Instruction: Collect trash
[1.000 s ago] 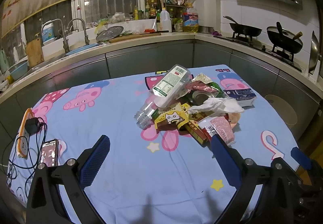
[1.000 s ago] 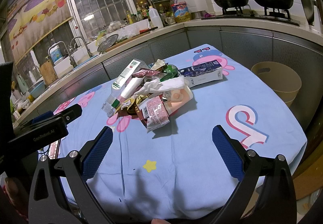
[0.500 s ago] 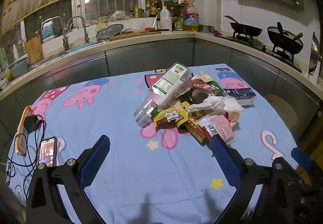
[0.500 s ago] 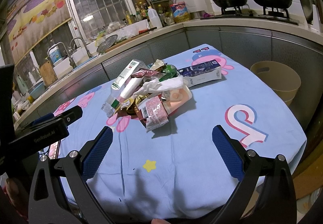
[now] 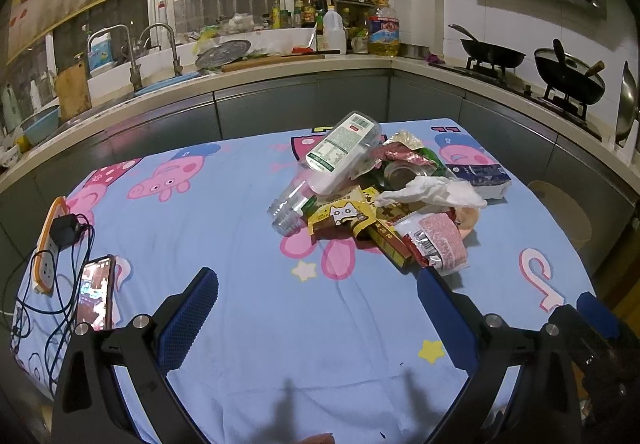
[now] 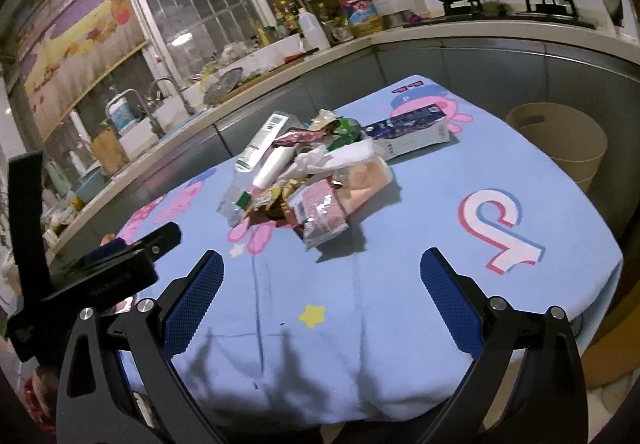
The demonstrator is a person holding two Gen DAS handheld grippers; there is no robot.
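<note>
The left gripper (image 5: 316,300) has its fingers (image 5: 188,320) spread wide and released, with nothing between them; the right gripper (image 6: 320,292) is the same, its fingers (image 6: 448,304) apart and empty. Both hover over bare blue cartoon-print cloth on the surface (image 5: 248,236), short of the trash.

The trash pile (image 5: 380,195) lies ahead of both grippers, toward the far middle of the surface. From the left gripper it sits ahead and to the right; from the right gripper, ahead and slightly left. Its nearest piece is a red-and-silver snack wrapper (image 6: 320,211), which lies close to the left gripper's right finger in that view. A clear plastic bottle (image 5: 328,167) slants across the pile's left side, its long axis running from near-left to far-right.

A tan waste bin (image 6: 560,139) stands off the surface's right edge, so the right gripper is probably better placed for carrying pieces there.
</note>
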